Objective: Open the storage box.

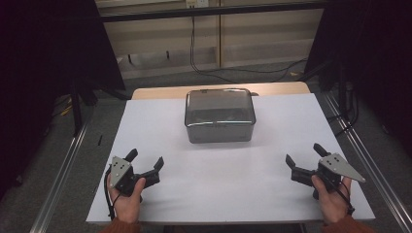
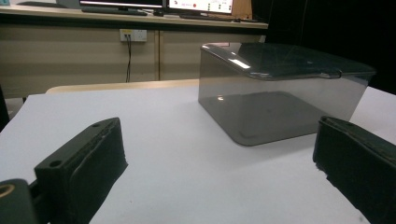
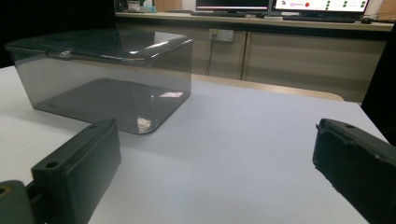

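Resting at twelve o'clock on the white table [image 1: 272,194], one smoky lidded box [image 1: 220,115]; two grippers, left gripper [image 1: 145,162] and right gripper [image 1: 305,154], jaws spread, empty.

I see beige cabinet [image 2: 93,51] against far wall, dim light. Wall socket [image 2: 133,35] on cabinet front, black cable [image 1: 192,43] hanging below it. Monitors [image 3: 280,4] atop cabinet. Grey floor [image 1: 102,131] before cabinet.

Black claws [image 1: 145,162] – grey three-cornered plates [image 1: 344,166], black cables, rust-orange sleeves [image 1: 120,227]
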Demonstrator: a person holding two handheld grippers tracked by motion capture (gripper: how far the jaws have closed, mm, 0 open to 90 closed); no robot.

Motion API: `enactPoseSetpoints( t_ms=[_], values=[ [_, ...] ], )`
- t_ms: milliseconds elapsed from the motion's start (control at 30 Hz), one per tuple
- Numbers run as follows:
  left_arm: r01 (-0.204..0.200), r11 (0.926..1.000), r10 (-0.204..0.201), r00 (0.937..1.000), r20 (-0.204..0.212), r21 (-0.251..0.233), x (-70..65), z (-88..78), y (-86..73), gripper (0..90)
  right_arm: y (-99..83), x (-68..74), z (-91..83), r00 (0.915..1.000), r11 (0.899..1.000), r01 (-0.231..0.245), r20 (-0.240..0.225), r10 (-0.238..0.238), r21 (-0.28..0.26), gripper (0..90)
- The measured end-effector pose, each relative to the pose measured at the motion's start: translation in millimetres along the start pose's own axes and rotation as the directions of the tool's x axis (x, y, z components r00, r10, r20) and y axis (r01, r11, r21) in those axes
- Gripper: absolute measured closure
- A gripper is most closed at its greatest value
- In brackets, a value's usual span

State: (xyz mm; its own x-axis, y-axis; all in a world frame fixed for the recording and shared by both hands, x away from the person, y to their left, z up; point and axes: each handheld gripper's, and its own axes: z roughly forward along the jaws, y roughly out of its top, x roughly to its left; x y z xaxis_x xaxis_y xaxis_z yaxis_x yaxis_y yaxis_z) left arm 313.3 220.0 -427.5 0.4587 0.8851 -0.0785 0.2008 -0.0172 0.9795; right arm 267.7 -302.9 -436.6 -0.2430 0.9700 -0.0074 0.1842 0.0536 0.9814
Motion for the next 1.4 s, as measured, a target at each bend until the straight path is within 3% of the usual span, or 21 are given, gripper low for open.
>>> enactPoseSetpoints(
  t_ms=[467,933,1267,1400],
  values=[
    [0.013,0.9997,-0.012,0.9999,-0.010,0.020,-0.3,3.9,-0.5,3.0,-1.2,5.1,6.3,0.9987,0.999,-0.010,-0.049,0.012,0.033,0.4],
    [0.012,0.9998,-0.012,0.9999,0.009,0.016,-0.4,1.9,-0.8,3.0,0.5,16.4,13.7,0.9959,0.999,0.003,-0.091,0.000,0.043,0.1],
    [0.012,0.9998,-0.012,0.9998,0.014,0.016,-1.6,2.9,-0.7,3.0,3.0,24.1,24.7,0.9904,0.998,-0.027,-0.134,0.034,0.053,0.2],
    [0.010,0.9997,-0.011,0.9998,0.017,0.020,-0.9,2.5,-1.1,3.0,4.6,29.0,27.4,0.9886,0.999,-0.013,-0.149,0.020,0.052,0.0]
  ],
)
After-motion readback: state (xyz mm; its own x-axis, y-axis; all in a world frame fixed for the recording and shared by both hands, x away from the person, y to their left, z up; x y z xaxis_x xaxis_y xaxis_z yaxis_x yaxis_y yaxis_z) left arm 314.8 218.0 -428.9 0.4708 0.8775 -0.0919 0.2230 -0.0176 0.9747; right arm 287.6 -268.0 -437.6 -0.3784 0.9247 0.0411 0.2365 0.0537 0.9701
